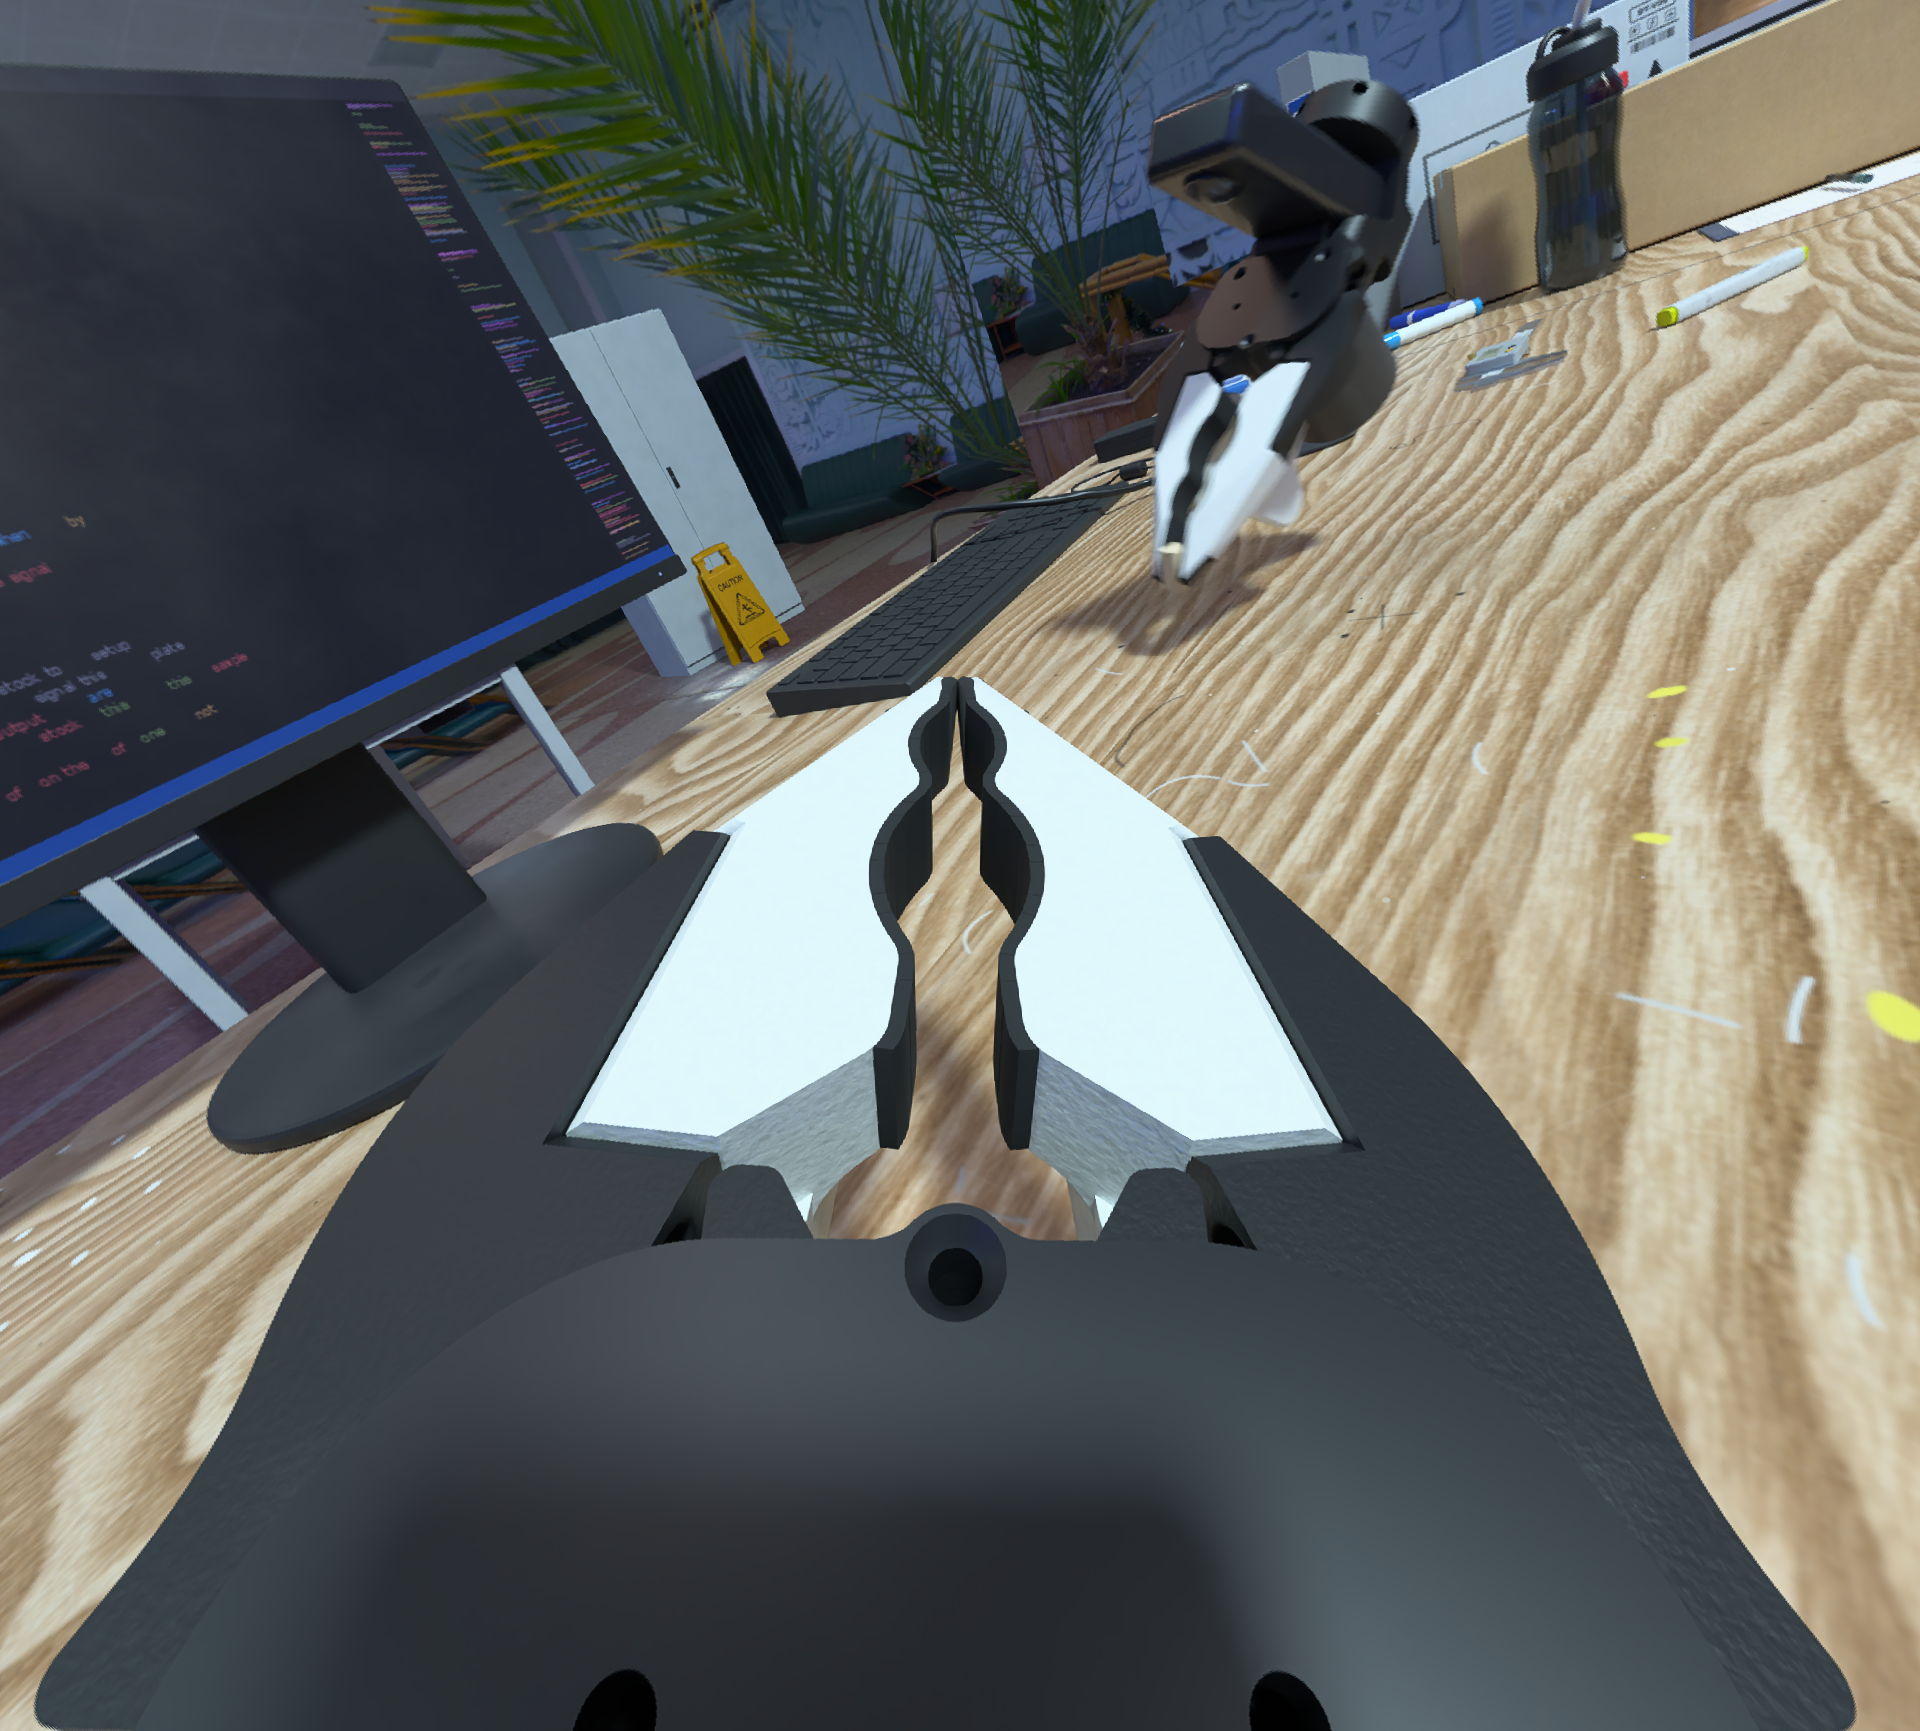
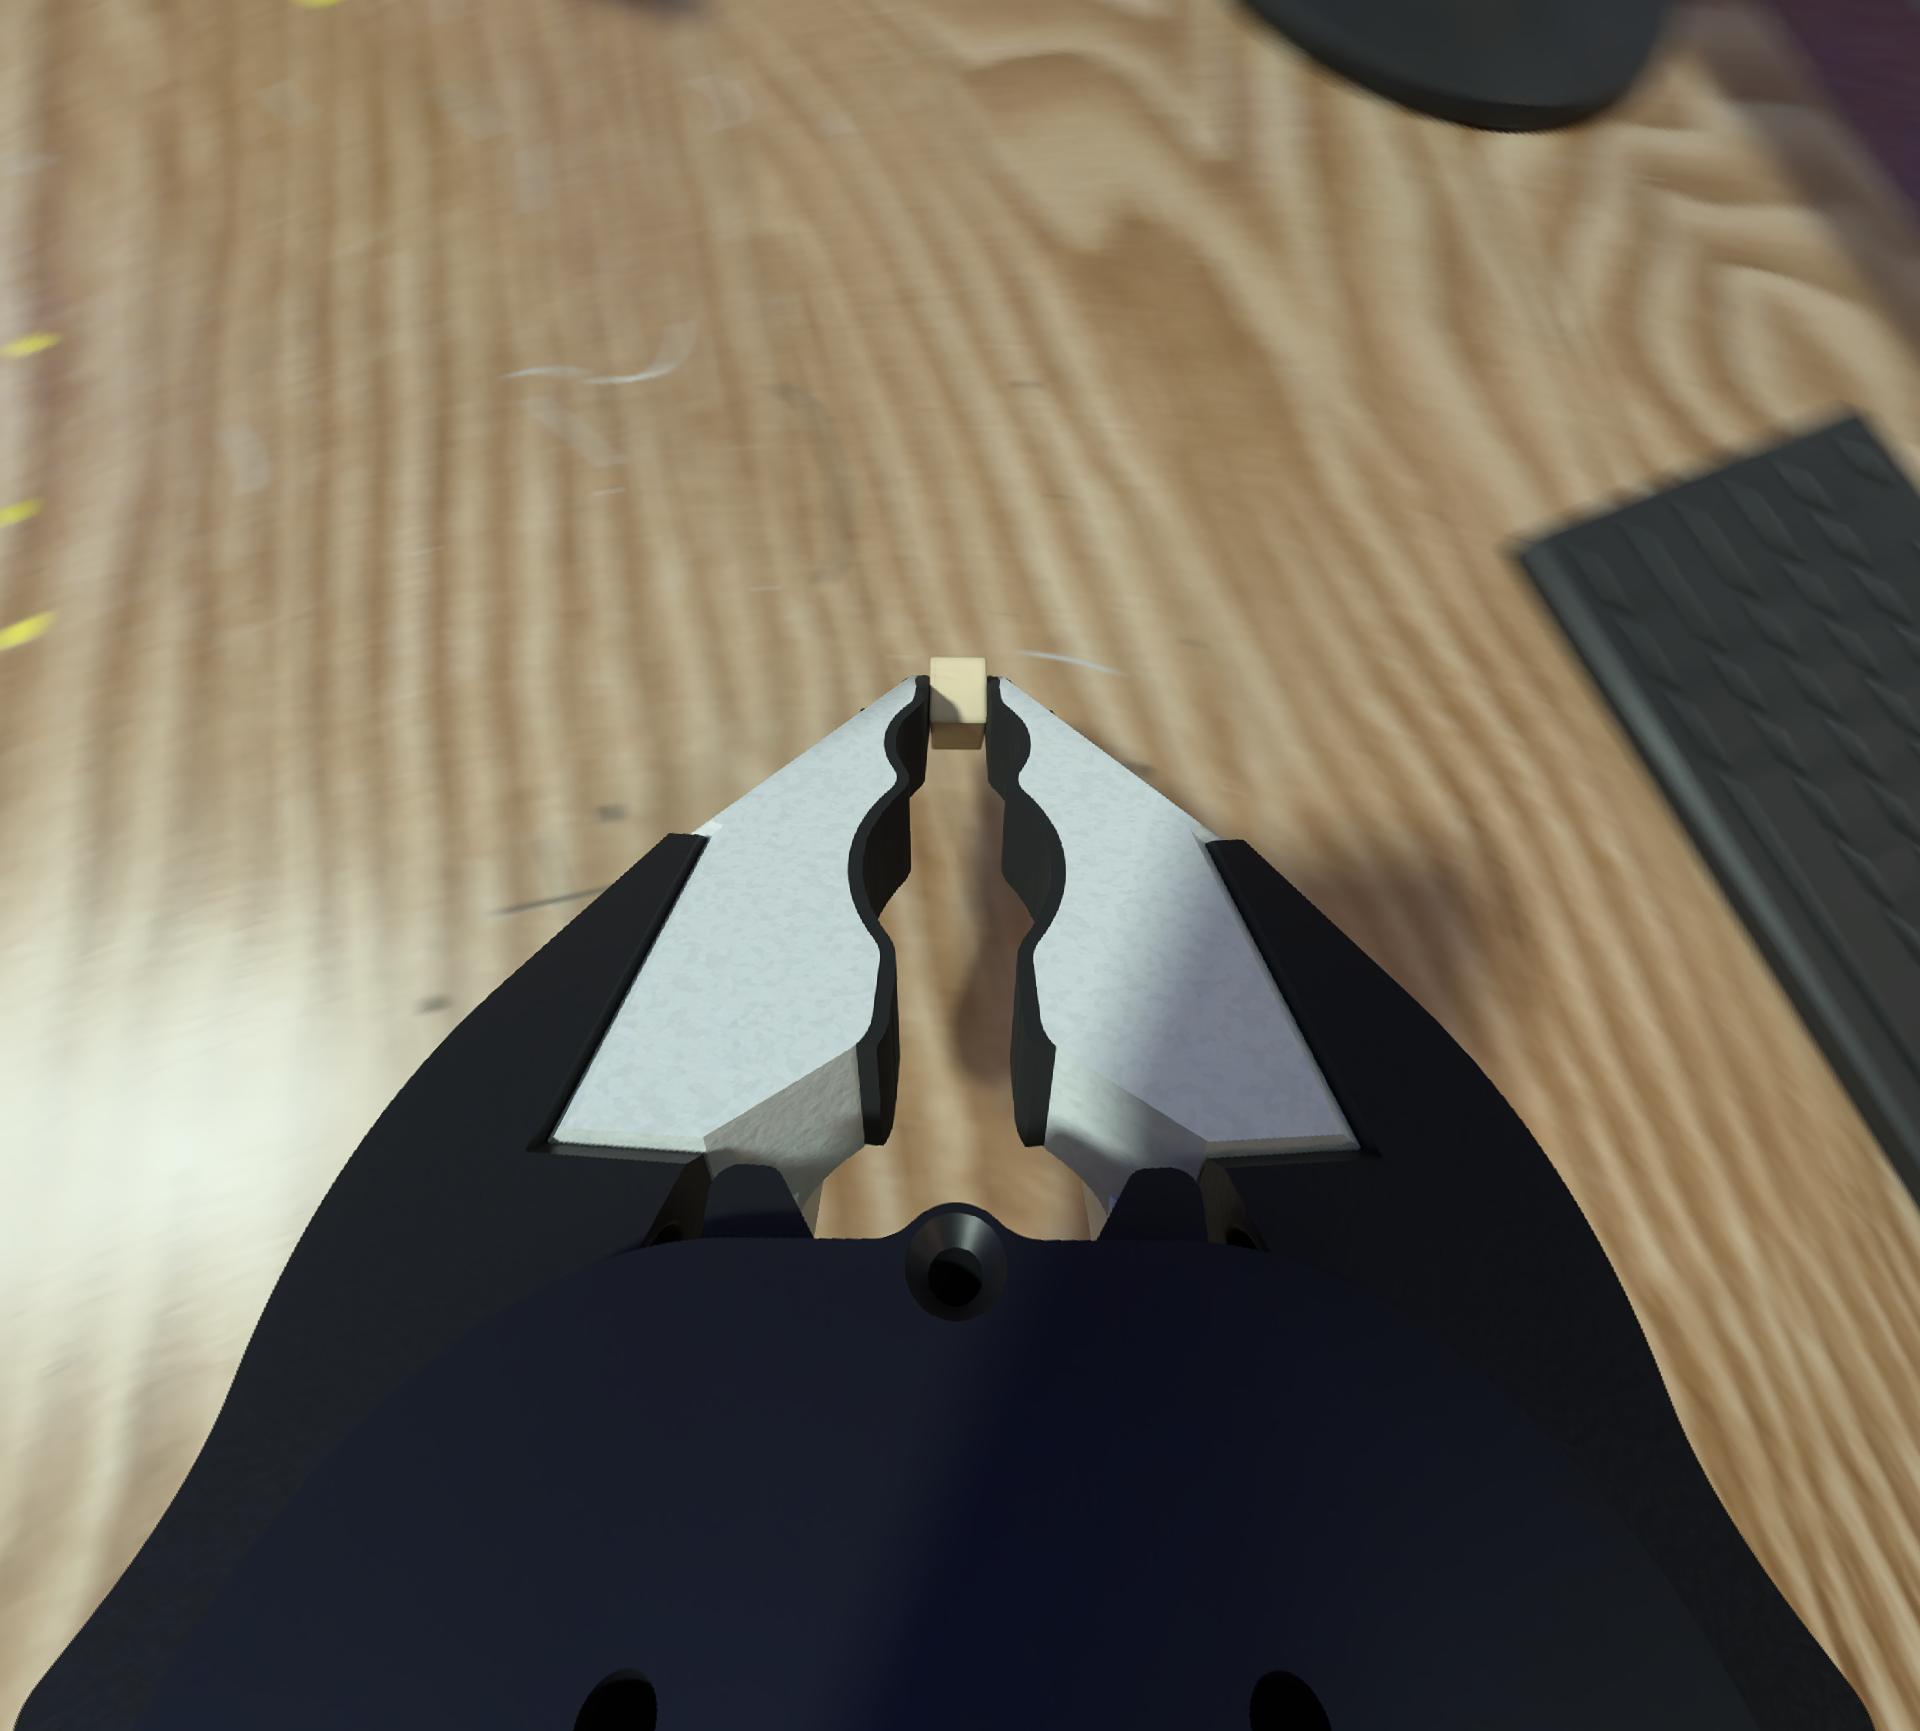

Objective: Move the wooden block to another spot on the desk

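The wooden block point(image 2: 957, 700) is a small pale cube held between the tips of my right gripper point(image 2: 957, 694), which is shut on it above the wood-grain desk point(image 2: 727, 331). In the left wrist view the right gripper point(image 1: 1184, 567) hangs tilted over the desk beyond the keyboard's right side, with a bit of the block point(image 1: 1171, 557) showing at its tips. My left gripper point(image 1: 956, 692) is shut and empty, low over the desk point(image 1: 1507, 850) in front of the monitor stand.
A monitor point(image 1: 260, 455) on a round base point(image 1: 416, 1006) stands at the left. A black keyboard point(image 1: 935, 611) lies ahead; it also shows in the right wrist view point(image 2: 1766, 694). A dark bottle point(image 1: 1577, 154), cardboard box point(image 1: 1714, 123) and markers point(image 1: 1730, 287) sit at the far right.
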Tool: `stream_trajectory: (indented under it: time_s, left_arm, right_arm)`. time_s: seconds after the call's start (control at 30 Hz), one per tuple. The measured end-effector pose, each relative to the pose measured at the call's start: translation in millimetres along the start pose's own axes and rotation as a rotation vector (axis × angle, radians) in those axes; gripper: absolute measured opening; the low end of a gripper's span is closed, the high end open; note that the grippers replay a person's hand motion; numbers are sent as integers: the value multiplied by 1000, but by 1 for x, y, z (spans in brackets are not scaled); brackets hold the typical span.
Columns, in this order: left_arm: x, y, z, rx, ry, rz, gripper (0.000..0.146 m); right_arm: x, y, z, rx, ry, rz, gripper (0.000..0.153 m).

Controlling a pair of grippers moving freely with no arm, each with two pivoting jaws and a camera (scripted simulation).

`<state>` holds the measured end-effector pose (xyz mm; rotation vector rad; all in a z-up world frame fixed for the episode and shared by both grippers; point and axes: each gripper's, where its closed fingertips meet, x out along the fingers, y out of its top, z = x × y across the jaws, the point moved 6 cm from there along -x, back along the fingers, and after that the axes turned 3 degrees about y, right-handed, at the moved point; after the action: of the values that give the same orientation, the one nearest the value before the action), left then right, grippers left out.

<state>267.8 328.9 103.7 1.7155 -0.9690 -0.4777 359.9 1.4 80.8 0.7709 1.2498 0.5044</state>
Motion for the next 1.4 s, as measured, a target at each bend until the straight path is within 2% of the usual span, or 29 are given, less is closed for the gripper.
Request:
stream_trajectory:
  time_s: [0.07,0.2,0.47,0.6,0.73,0.87,0.97,1.2,1.4]
  left_arm:
    - [0,0,0,6,0,0,0]
    - [0,0,0,5,6,-1,0]
    - [0,1,2,24,-2,4,0]
    - [0,1,3,42,-7,4,0]
    - [-1,2,5,54,-12,10,0]
    - [-1,2,4,51,-14,14,0]
    - [-2,2,4,47,-13,13,0]
    - [-2,3,5,42,-28,22,0]
    - [-3,3,6,43,-42,29,0]
  right_arm:
    - [10,4,-36,-70,93,-60,10]
    - [15,3,-83,-94,180,-94,9]
    - [21,0,-115,-76,205,-70,9]
    - [23,2,-116,-78,172,-72,10]
    - [23,5,-116,-37,150,-72,33]
    - [12,13,-116,5,64,6,41]
    - [-1,15,-123,55,-12,66,43]
    - [-8,1,-157,203,-94,20,46]
    - [-4,0,-164,224,-120,11,46]
